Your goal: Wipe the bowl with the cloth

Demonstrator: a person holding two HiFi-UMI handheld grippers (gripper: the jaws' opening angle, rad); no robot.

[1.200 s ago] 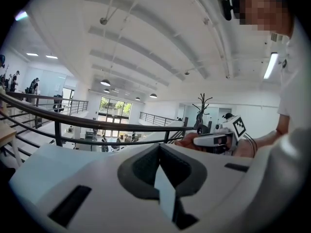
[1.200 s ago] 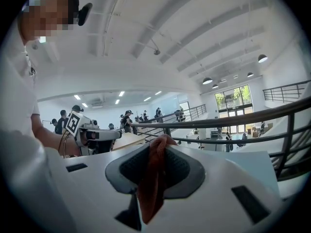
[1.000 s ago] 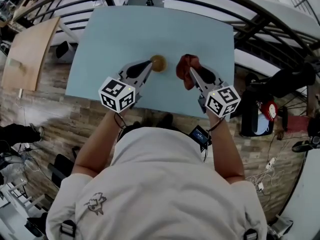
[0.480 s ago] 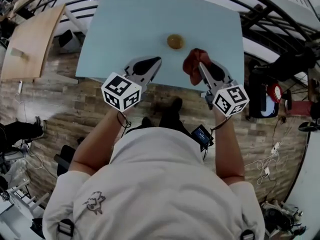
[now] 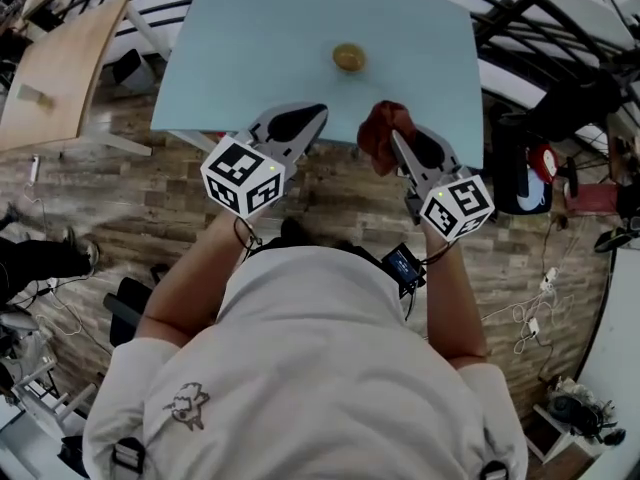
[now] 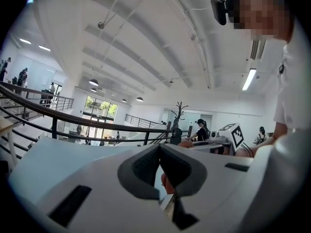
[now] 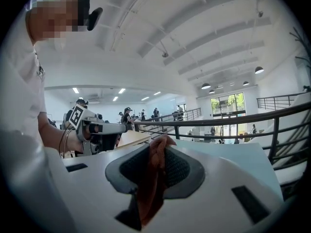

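Your right gripper point(image 5: 396, 138) pinches the red cloth point(image 5: 374, 128); your left gripper point(image 5: 316, 113) is closed on nothing. Both hang at the blue table point(image 5: 250, 38) edge, well apart from the bowl point(image 5: 348, 57). A black railing point(image 5: 530, 43) runs beside the table.

The cloth point(image 7: 148, 188) looks soft and matt, the bowl point(image 5: 348, 57) smooth with a slight shine, the surface point(image 5: 250, 48) plain matt pale blue, the floor point(image 5: 140, 198) worn wood planks, and the left claw point(image 6: 159, 147) and the right claw point(image 7: 157, 143) are smooth matt grey plastic with dark ribbed pads point(image 7: 180, 166).
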